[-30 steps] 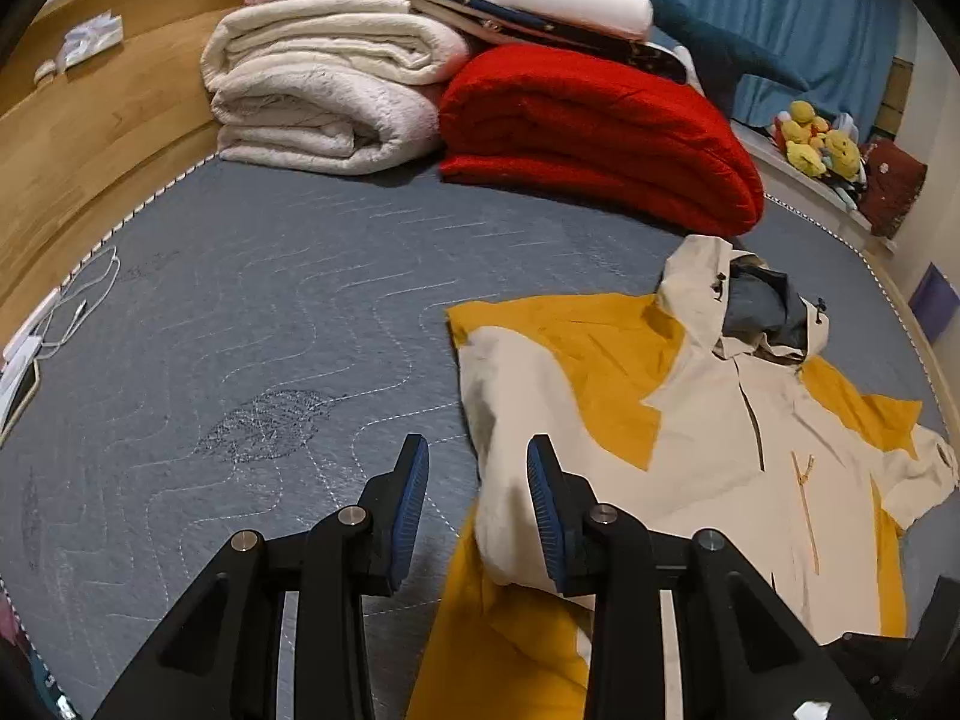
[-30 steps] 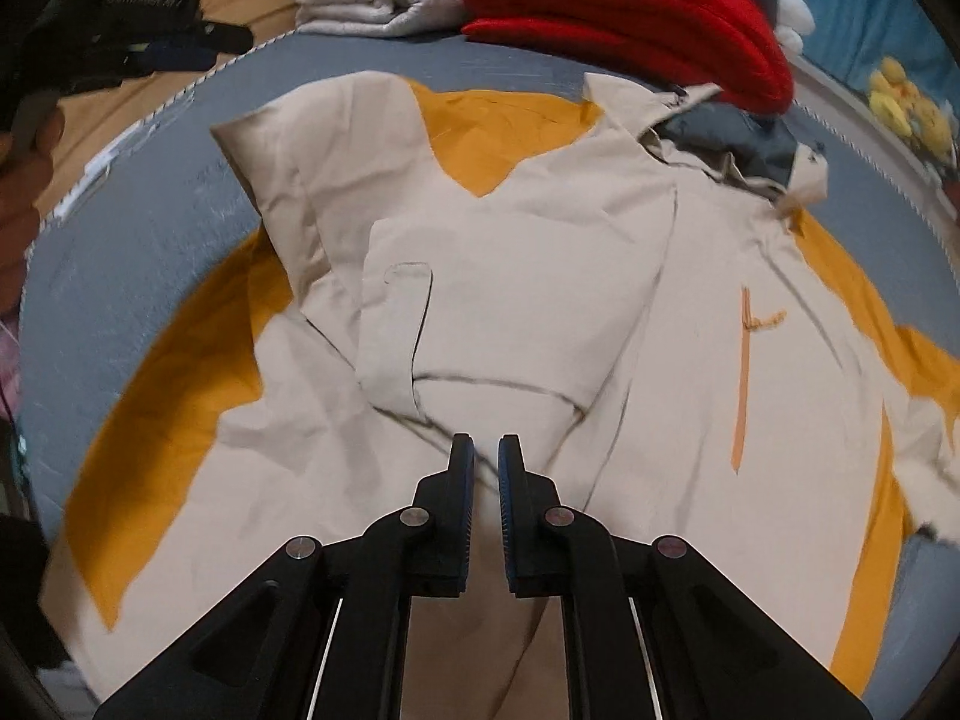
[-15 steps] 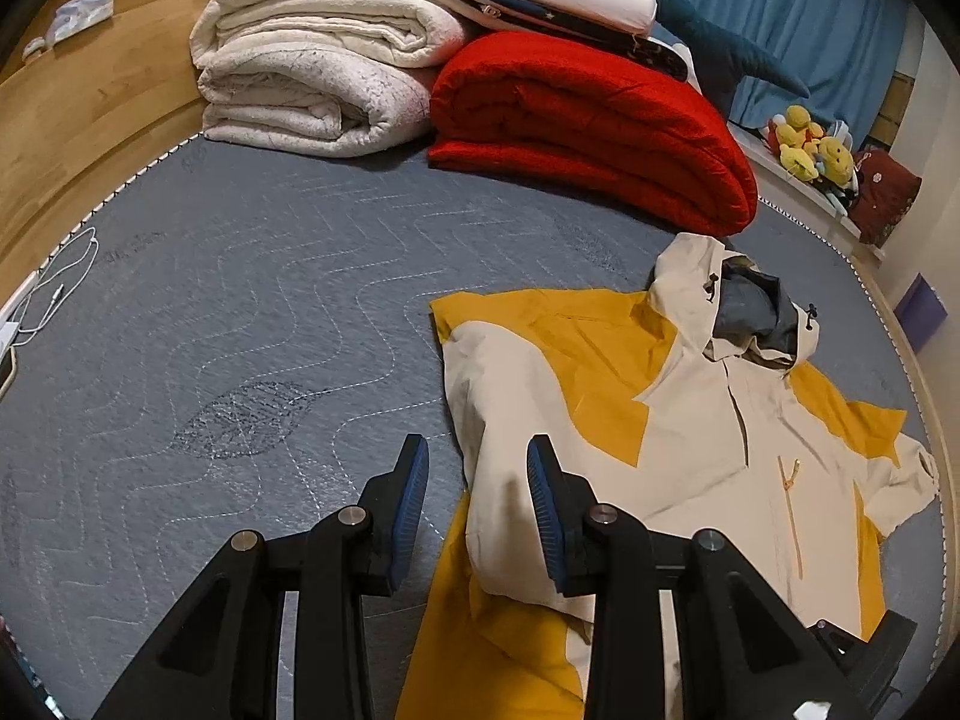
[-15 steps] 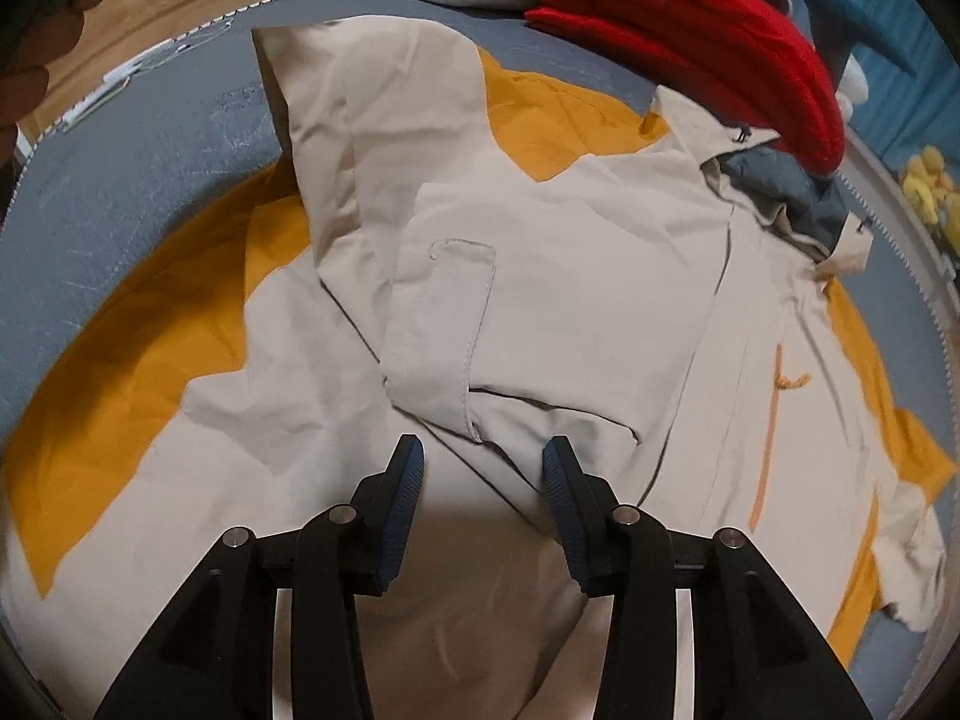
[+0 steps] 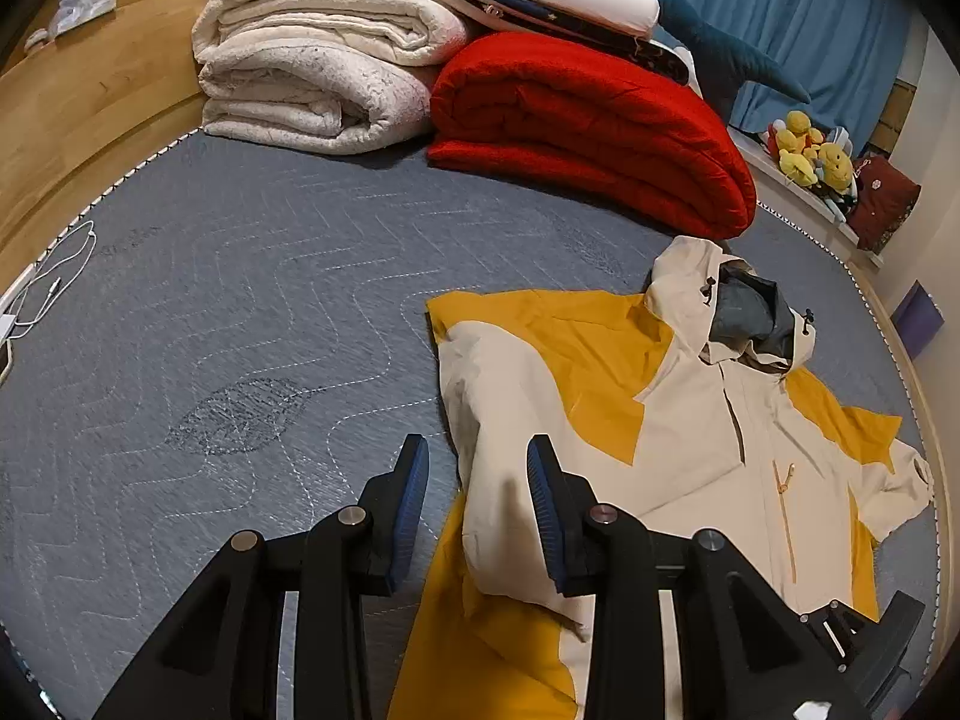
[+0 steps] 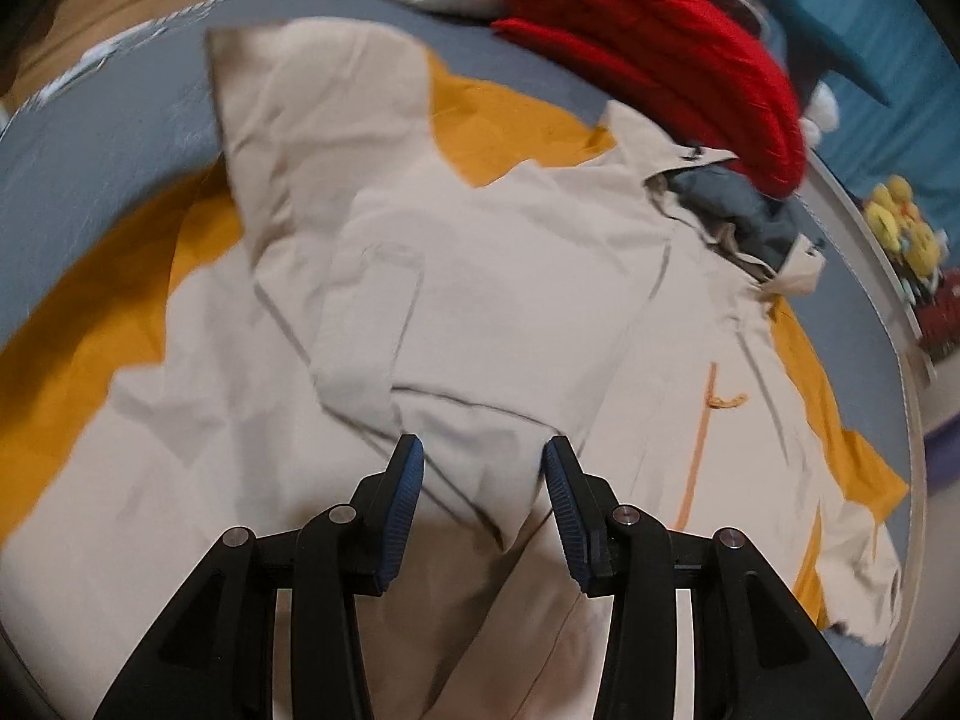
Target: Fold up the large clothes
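Your cream-and-mustard hooded jacket [image 5: 678,438] lies front-up on the grey quilted mattress [image 5: 240,312], hood toward the folded red blanket [image 5: 588,126] at the far end. One sleeve is folded across the chest; in the right wrist view its cream cuff end sits just ahead of your fingers. The other sleeve lies out to the side near the mattress edge.

Your left gripper [image 5: 477,501] stands wide open with nothing between its blue-padded fingers [image 5: 411,504] — it hovers over the jacket's near side edge, one finger above bare mattress, the other above cream cloth. Whether it touches the fabric cannot be told.

Your right gripper [image 6: 483,495] is also spread wide and holds nothing; the folded sleeve's end shows in the gap between its fingers [image 6: 402,498], over the jacket's lower front. That view is motion-blurred, so contact cannot be judged.

Beside the red blanket sits a stack of folded off-white fleece blankets [image 5: 318,78], with more bedding piled on top. A white cable [image 5: 57,276] lies at the mattress edge by the wooden bed frame [image 5: 90,96], and yellow plush toys [image 5: 813,153] sit on a ledge before the blue curtain [image 5: 798,12].
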`<state>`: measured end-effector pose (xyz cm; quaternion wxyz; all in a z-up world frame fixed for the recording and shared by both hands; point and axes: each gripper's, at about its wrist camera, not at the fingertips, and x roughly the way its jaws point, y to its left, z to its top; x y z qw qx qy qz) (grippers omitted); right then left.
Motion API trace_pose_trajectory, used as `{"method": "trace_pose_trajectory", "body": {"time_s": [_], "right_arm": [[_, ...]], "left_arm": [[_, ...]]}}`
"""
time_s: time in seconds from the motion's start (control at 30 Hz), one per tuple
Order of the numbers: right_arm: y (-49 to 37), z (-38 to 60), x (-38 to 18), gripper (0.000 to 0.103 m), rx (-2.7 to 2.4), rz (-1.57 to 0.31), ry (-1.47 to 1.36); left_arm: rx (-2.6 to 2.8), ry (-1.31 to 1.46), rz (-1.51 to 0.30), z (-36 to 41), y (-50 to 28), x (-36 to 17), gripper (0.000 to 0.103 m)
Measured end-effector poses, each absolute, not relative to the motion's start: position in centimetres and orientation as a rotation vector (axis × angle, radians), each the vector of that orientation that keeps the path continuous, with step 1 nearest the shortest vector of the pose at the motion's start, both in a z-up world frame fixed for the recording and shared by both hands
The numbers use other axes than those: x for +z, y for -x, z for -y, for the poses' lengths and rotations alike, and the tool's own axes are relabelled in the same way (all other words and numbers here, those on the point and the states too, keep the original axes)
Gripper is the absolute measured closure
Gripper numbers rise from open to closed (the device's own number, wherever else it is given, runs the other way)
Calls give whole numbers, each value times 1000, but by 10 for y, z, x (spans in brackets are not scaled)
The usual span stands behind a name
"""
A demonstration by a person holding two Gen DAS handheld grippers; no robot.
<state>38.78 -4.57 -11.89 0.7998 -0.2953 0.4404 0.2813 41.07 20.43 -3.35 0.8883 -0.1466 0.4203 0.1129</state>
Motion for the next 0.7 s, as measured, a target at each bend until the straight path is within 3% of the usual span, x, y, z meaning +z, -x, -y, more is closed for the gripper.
{"method": "trace_pose_trajectory", "body": {"time_s": [0.17,0.23,0.4,0.53,0.63,0.7], "right_arm": [[-382,41,-118,59,665,-932,652],[-382,39,-123,53,648,-930,679],[-389,40,-129,53,589,-921,694],[-402,53,-107,83,607,-917,506],[-428,89,-76,95,565,-895,176],[-448,132,-62,96,482,-863,-110]], "left_arm": [[227,308,-878,-202,-412,-35,72],[222,305,-883,-199,-412,-36,72],[219,312,-882,-200,-413,-35,72],[227,320,-879,-206,-414,-34,72],[240,334,-880,-211,-413,-35,72],[241,338,-883,-212,-413,-36,72]]}}
